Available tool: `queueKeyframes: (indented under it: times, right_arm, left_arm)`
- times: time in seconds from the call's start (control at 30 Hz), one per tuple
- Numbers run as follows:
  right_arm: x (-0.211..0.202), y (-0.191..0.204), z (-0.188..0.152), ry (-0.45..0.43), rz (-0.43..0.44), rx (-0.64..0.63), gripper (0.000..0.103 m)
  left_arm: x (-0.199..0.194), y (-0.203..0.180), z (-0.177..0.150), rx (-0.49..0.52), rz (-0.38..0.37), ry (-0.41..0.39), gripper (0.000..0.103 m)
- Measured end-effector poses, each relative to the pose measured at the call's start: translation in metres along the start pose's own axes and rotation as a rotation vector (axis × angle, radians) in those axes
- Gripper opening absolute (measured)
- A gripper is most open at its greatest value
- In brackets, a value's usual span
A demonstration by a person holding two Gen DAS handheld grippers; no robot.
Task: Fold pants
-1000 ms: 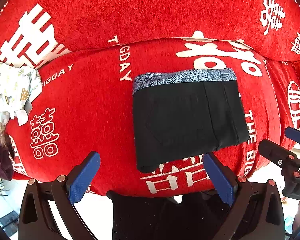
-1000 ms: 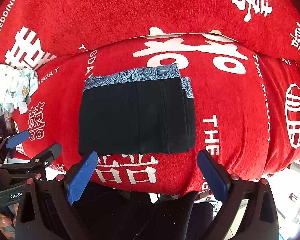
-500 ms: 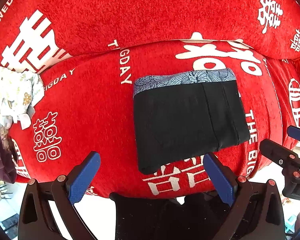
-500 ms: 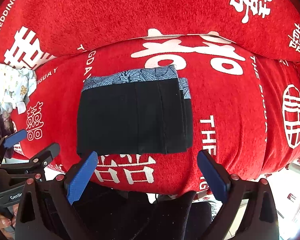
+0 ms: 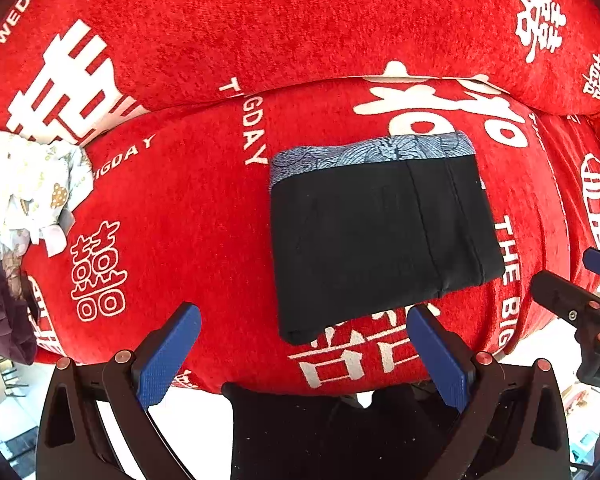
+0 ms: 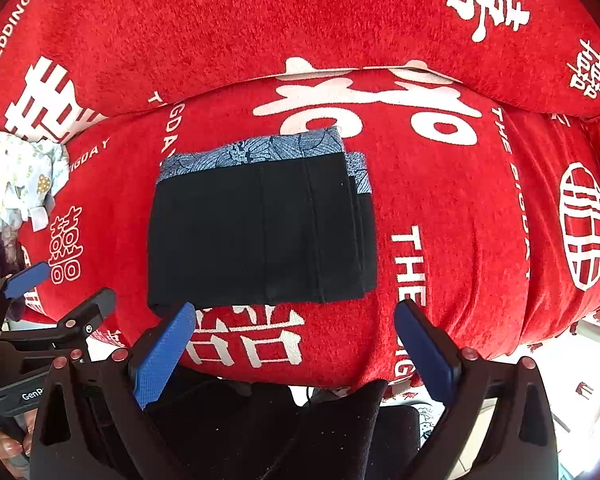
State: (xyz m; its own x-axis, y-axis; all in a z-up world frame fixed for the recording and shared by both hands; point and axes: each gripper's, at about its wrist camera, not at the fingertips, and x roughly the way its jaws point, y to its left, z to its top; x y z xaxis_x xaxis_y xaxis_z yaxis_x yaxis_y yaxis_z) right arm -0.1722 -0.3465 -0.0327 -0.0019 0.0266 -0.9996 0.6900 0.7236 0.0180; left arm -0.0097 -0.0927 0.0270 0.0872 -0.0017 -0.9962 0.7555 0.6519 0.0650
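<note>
Already folded, the pants (image 5: 380,236) lie as a flat black stack with patterned waistband on the red cushion (image 5: 188,200); likely soft, light, limp. Best pinched at a layered corner. Left gripper (image 5: 300,344) and right gripper (image 6: 296,340) hover nearside, jaws spread, empty.

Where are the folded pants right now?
The folded pants lie on the red cushion, centre-left in the right wrist view, just beyond both open grippers.

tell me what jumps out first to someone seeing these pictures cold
The bright red cover with big white characters fills both views. In the middle of the seat lies a neat rectangle of folded black pants, its blue patterned waistband along the far edge. Both grippers, left gripper and right gripper, hang open at the near edge.
</note>
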Motion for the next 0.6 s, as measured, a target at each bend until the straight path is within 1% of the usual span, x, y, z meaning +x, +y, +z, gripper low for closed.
queueKeyframes:
  times: [0.13,0.3,0.6]
  right_arm:
    - [0.003,0.000,-0.002,-0.004,0.003,0.000,0.100]
    - [0.012,0.004,-0.005,0.025,-0.013,-0.020,0.100]
    - [0.008,0.014,-0.002,0.019,-0.022,-0.051,0.100]
  left_arm:
    - [0.006,0.005,-0.005,-0.027,0.000,0.007,0.103]
    - [0.012,0.009,-0.009,-0.047,-0.004,0.019,0.103]
    - [0.010,0.009,-0.010,-0.052,-0.011,0.004,0.103]
